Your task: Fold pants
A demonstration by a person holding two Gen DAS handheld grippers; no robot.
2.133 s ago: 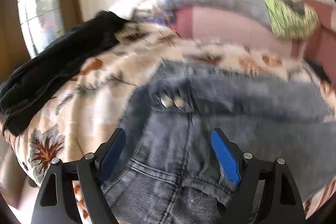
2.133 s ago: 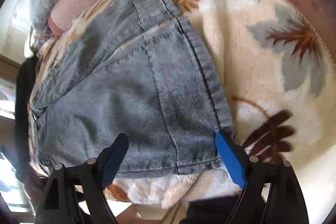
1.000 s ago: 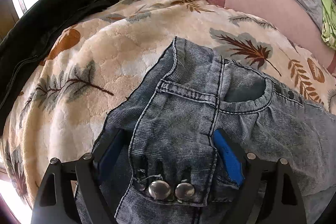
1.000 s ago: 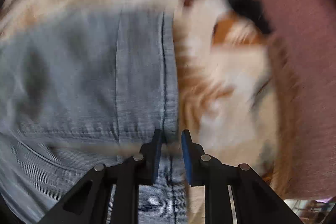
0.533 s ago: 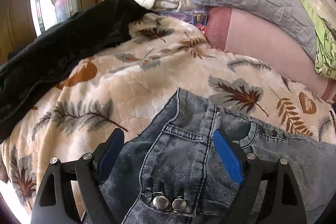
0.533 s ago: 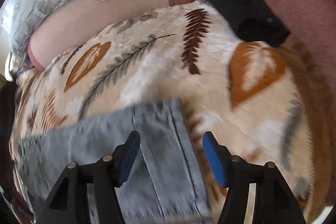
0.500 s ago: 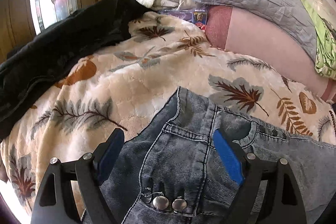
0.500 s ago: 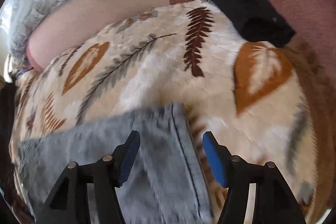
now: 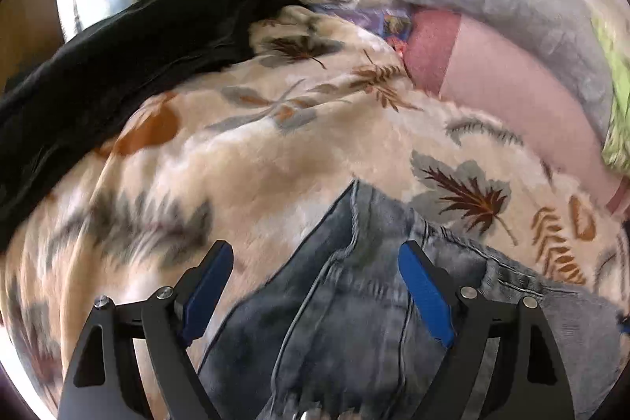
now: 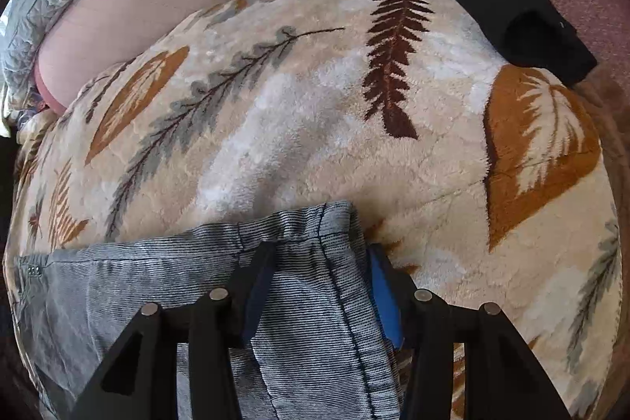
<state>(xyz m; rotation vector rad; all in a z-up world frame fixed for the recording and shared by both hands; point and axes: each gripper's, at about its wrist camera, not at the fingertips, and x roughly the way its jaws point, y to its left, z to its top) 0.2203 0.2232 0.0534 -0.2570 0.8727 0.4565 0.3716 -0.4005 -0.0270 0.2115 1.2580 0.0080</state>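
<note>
Across the leaf-print blanket the pants lay lengthwise between the hands, hem end caught by the half-closed right tool straddling it, waistband under the spread, empty left tool, both equally near.

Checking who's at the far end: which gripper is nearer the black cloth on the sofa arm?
Right. The right gripper sits at the jeans hem below the black cloth; the left gripper is at the waistband.

Counts: bed scene
One pair of jeans, one leaf blanket, two tools, two black garments.
</note>
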